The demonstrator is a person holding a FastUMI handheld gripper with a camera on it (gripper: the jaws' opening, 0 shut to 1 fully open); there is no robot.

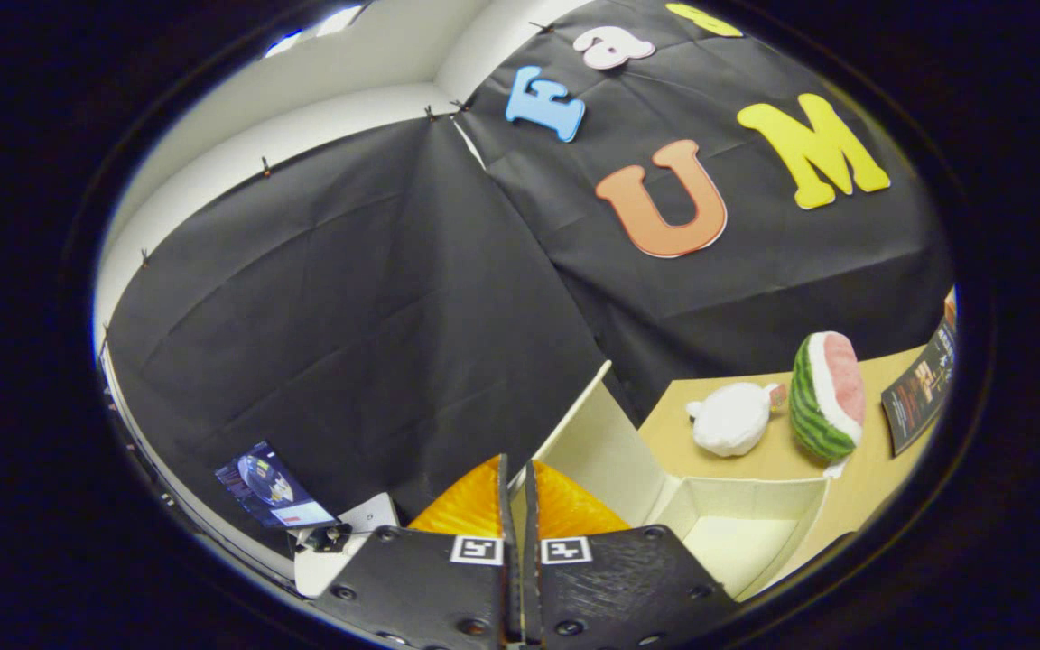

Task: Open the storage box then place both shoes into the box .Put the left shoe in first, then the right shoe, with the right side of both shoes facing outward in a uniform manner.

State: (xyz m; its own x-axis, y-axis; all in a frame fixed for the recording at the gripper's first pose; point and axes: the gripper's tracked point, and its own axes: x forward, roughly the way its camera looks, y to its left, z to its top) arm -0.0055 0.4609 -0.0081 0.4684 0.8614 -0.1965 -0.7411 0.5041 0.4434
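The tongs are tilted, so the scene ahead appears slanted. The two fingers lie side by side, nearly together, with only a narrow slit between them. Each finger carries a square marker near its tip. Whether anything is pinched between the tips cannot be determined. No hand or sleeve is discernible.
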